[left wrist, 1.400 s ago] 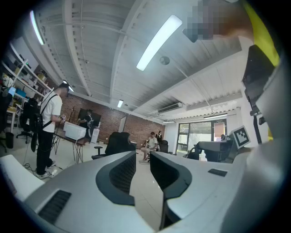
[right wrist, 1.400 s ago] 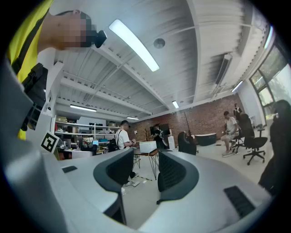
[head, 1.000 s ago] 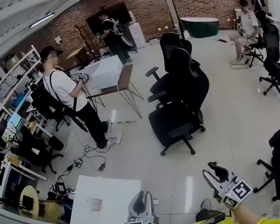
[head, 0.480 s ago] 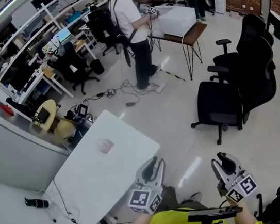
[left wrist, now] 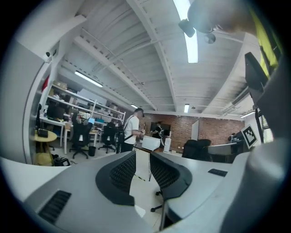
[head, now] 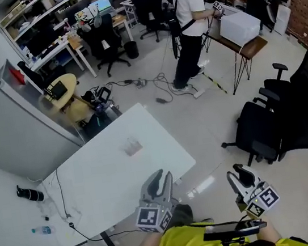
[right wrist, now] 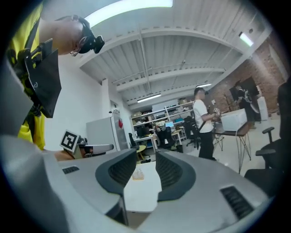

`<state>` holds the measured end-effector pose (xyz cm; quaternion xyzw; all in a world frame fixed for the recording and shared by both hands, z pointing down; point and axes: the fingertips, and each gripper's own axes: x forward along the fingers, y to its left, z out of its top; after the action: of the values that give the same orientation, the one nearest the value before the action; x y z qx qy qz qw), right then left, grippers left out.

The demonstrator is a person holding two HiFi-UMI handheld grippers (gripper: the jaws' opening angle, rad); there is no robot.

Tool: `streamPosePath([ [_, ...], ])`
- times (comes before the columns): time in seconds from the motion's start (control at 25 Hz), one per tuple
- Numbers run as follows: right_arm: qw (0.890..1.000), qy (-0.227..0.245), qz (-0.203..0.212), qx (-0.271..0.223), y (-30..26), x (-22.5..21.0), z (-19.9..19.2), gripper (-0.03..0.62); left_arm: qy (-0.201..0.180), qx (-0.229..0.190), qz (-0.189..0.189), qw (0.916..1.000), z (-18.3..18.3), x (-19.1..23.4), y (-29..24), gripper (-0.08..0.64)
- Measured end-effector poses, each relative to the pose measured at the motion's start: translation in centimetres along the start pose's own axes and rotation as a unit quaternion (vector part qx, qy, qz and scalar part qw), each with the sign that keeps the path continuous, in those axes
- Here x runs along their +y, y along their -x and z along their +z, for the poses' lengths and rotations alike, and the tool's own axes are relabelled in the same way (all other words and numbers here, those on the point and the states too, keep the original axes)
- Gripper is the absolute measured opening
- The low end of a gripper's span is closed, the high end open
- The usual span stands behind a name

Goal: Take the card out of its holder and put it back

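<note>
— Looking down, what did you see?
— A white table (head: 94,185), the left gripper (head: 162,175) at its near edge, the right gripper (head: 237,171) over the floor (head: 199,118); each pair of jaws stood apart, gripping nothing.
— And the card holder (head: 133,147)?
— Small, mid-table, well apart from both grippers.

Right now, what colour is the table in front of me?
White; the table shows best in the head view.
</note>
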<state>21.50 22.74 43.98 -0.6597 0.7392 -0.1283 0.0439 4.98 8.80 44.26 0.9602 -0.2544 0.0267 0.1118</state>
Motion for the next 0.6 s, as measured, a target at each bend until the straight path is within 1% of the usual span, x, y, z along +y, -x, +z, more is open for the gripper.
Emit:
streamPosePath([
  [0.08,0.999,0.015,0.029,0.008,-4.4,1.1,0.6,0.138,0.011,-0.003,0.027,0.9996,0.2,3.6,0.6,0.077],
  [0.24,0.995,0.036,0.093,0.018,-13.0,4.4,1.4,0.138,-0.009,-0.003,0.074,0.9972,0.7,10.6,2.1,0.074],
  [0.32,0.99,0.035,0.133,0.024,-16.1,6.3,0.9,0.138,-0.006,-0.003,0.098,0.9952,0.4,13.7,2.8,0.043],
  [0.4,0.984,0.034,0.173,0.04,-18.4,7.6,-0.3,0.138,0.002,-0.005,0.112,0.9937,0.5,16.0,3.3,0.041],
  [0.44,0.979,0.037,0.193,0.051,-19.4,7.9,-1.1,0.138,0.002,-0.01,0.118,0.993,0.8,16.7,3.4,0.023],
  [0.48,0.974,0.043,0.212,0.063,-20.4,8.1,-1.8,0.138,0.002,-0.016,0.124,0.9922,1.1,17.3,3.6,0.0],
  [0.6,0.957,0.061,0.27,0.083,-24.0,7.8,-3.3,0.138,0.001,-0.027,0.148,0.9887,1.2,18.5,4.0,0.0],
])
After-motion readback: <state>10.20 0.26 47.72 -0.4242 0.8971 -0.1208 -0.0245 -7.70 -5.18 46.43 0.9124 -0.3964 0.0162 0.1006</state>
